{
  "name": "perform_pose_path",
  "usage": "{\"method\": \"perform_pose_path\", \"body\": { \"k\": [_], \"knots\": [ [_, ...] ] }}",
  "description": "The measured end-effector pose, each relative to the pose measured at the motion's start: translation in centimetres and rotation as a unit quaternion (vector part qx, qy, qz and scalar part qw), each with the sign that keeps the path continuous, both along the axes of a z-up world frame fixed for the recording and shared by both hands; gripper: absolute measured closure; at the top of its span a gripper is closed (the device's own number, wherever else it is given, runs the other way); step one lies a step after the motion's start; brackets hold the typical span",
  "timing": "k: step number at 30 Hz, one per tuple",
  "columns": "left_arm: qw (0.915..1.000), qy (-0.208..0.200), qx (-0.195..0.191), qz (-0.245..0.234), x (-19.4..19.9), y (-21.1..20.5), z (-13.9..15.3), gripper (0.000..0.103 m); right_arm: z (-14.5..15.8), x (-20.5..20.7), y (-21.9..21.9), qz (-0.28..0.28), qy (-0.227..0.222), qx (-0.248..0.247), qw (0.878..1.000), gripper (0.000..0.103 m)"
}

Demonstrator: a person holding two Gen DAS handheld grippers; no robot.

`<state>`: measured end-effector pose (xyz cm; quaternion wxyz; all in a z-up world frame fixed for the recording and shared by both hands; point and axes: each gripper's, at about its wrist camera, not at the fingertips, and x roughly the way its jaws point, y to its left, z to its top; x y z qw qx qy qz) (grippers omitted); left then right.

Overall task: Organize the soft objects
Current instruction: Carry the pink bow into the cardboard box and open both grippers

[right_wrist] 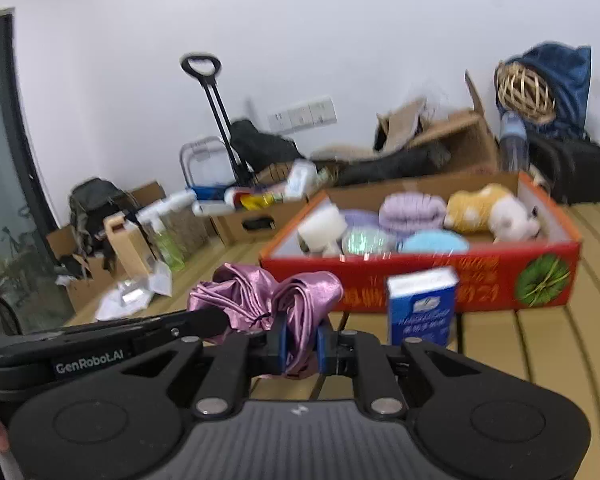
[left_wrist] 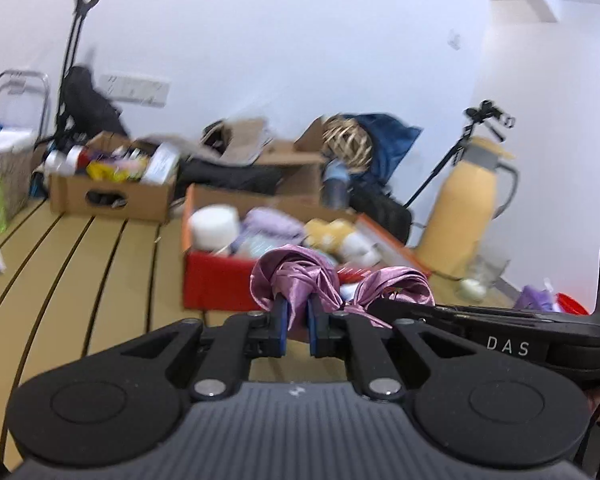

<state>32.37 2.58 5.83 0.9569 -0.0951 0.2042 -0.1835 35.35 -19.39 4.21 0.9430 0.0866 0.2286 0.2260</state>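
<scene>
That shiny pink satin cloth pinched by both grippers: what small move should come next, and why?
Probably carry the shiny pink satin cloth forward, over the red cardboard box. The left gripper and the right gripper each pinch a bunched end, and the box just ahead already holds a folded lilac towel and a yellow-and-white plush toy.

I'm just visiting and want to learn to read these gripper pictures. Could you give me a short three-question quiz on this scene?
1. True or false: both grippers pinch the same pink satin cloth.
2. What sits in front of the red box: A) blue-and-white carton, B) glass jar, C) shoe?
3. Fill in: the plush toy lies ____ the red box.

Key:
1. True: left gripper and right gripper each clamp a bunch of it.
2. A, the carton.
3. Inside.
</scene>
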Motion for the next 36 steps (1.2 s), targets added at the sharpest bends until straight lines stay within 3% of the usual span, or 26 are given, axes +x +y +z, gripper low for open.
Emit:
{"method": "perform_pose_path", "body": {
  "k": [6, 9, 13, 18, 24, 28, 29, 33, 36],
  "knots": [
    [0.9993, -0.014, 0.005, -0.034, 3.4, -3.4, 3.1, 0.093, 3.6, 0.8, -3.5, -0.010, -0.027, -0.007, 1.000, 0.090],
    [0.9988, -0.003, 0.003, -0.049, 7.9, -5.3, 4.9, 0.093, 5.7, 4.0, -5.5, -0.012, -0.034, -0.016, 0.999, 0.090],
    [0.9977, 0.042, -0.014, -0.052, 14.8, -7.1, 5.3, 0.093, 7.2, 10.5, -7.5, -0.013, -0.020, -0.033, 0.999, 0.090],
    [0.9952, 0.091, 0.010, -0.033, 22.6, -9.3, 2.8, 0.093, 5.4, 19.5, -8.8, -0.019, 0.038, -0.038, 0.998, 0.090],
    [0.9832, 0.180, 0.019, -0.021, 29.4, -10.1, -2.6, 0.091, -0.1, 27.1, -8.2, -0.022, 0.102, -0.077, 0.992, 0.089],
    [0.9822, 0.182, 0.043, -0.018, 30.2, -10.5, -4.4, 0.071, -3.4, 29.5, -8.6, -0.033, 0.156, -0.093, 0.983, 0.086],
    [0.9832, 0.173, 0.054, -0.024, 30.1, -10.7, -4.4, 0.070, -3.8, 29.9, -8.8, -0.028, 0.167, -0.089, 0.982, 0.086],
    [0.9838, 0.169, 0.058, -0.018, 29.6, -10.6, -3.5, 0.060, -3.4, 29.7, -8.4, -0.025, 0.168, -0.098, 0.981, 0.081],
    [0.9860, 0.146, 0.076, -0.023, 27.7, -10.8, -1.8, 0.055, -1.8, 28.7, -8.4, -0.033, 0.160, -0.108, 0.981, 0.068]
  ]
}}
